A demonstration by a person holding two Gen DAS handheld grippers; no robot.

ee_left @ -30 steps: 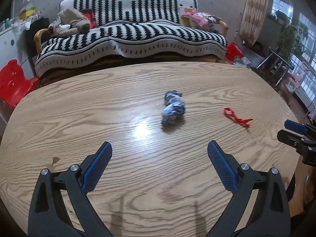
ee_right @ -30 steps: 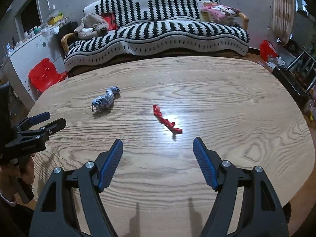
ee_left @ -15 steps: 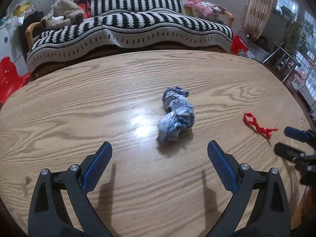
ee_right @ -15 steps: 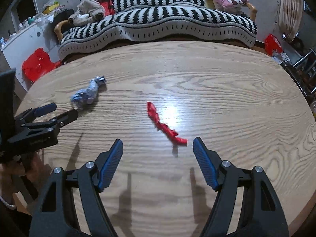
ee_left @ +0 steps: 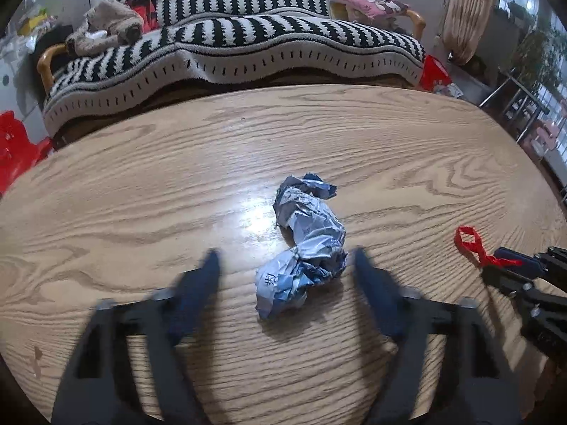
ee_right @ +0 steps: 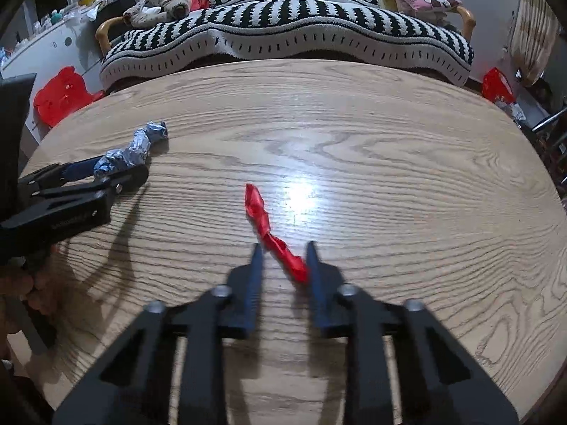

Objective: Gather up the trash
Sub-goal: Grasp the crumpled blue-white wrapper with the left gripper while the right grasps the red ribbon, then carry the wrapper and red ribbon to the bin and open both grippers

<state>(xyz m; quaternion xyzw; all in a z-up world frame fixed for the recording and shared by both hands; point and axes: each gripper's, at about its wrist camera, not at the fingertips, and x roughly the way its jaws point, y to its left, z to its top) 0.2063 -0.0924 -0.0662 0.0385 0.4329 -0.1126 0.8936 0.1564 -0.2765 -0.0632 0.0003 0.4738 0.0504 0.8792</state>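
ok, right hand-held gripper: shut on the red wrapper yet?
Not yet. The right hand-held gripper is partly closed, blurred fingers either side of the twisted red plastic wrapper, a gap left.

The counter [ee_left: 141, 184] is light tan wood with darker swirling grain and a white glare spot. The crumpled wrapper [ee_left: 304, 244] is blue and white (with silvery creases), and the twisted wrapper [ee_right: 273, 237] is bright red. Both grippers are black with dark blue fingers [ee_right: 253, 279]. The sofa cover [ee_left: 248, 39] carries black-and-white stripes; a pink cushion [ee_left: 368, 0] and a red stool [ee_right: 62, 97] sit behind.
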